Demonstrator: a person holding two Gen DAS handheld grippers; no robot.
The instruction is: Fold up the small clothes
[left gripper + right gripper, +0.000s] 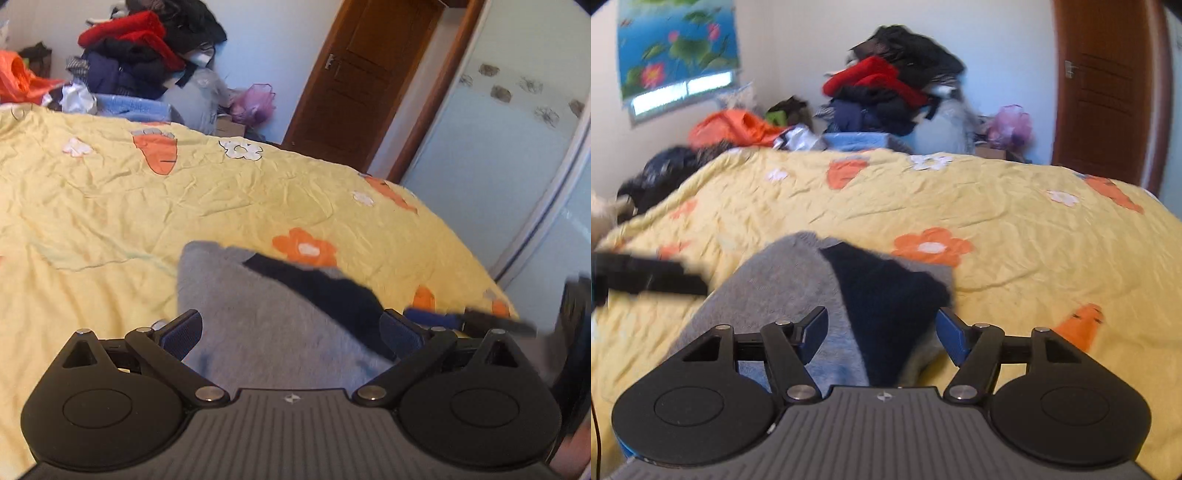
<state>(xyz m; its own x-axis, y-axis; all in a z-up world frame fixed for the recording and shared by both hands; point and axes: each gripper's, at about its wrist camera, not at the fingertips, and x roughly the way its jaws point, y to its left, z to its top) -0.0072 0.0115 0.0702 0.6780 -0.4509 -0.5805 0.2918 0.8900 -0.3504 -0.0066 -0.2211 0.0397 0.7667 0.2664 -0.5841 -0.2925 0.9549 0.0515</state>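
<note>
Left wrist view: left tool [291, 334] spread wide, pinching nothing, low over the grey garment [258, 332] lying on the yellow bedspread [110, 203]. A dark navy panel [325, 291] runs diagonally across the garment toward the right finger. Right wrist view: right tool [882, 332] also spread, empty, straddling the same grey garment [783, 280] and navy part [886, 302]. Both sit at the near edge, probably lining up to grab it for a fold. Garment directly ahead, between each tool's fingers.
</note>
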